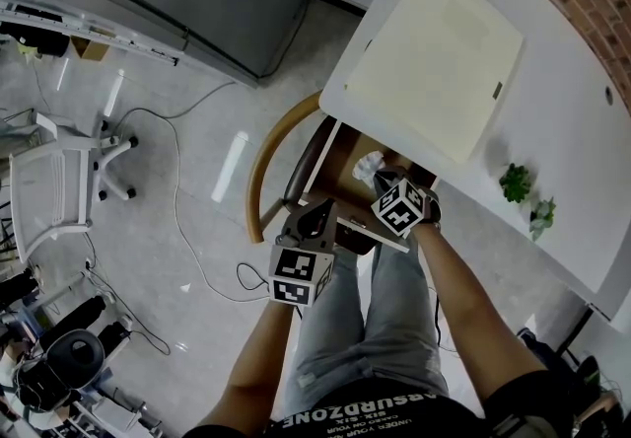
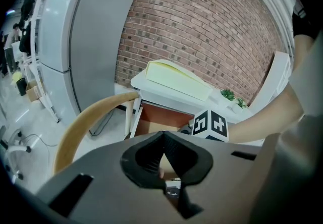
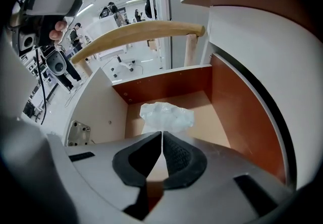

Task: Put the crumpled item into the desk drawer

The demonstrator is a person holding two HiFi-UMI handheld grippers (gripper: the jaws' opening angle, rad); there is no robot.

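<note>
crumpled item point(image 3: 166, 116) inside the open drawer point(image 3: 212, 119) under the desk point(image 1: 562, 120), chair point(image 1: 262, 165) just beside

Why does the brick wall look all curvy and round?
Left gripper view: the wide-angle lens bows the brick wall. Right gripper view: the drawer walls bulge likewise, though the crumpled item looks sharp. Head view: the desk edge curves too.

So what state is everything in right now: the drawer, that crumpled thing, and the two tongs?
Desk drawer: pulled open.
Crumpled white paper: within the drawer's walls, at the tips of the right tongs.
Right tongs: shut, seemingly pinching the paper's edge.
Left tongs: shut, holding nothing.
</note>
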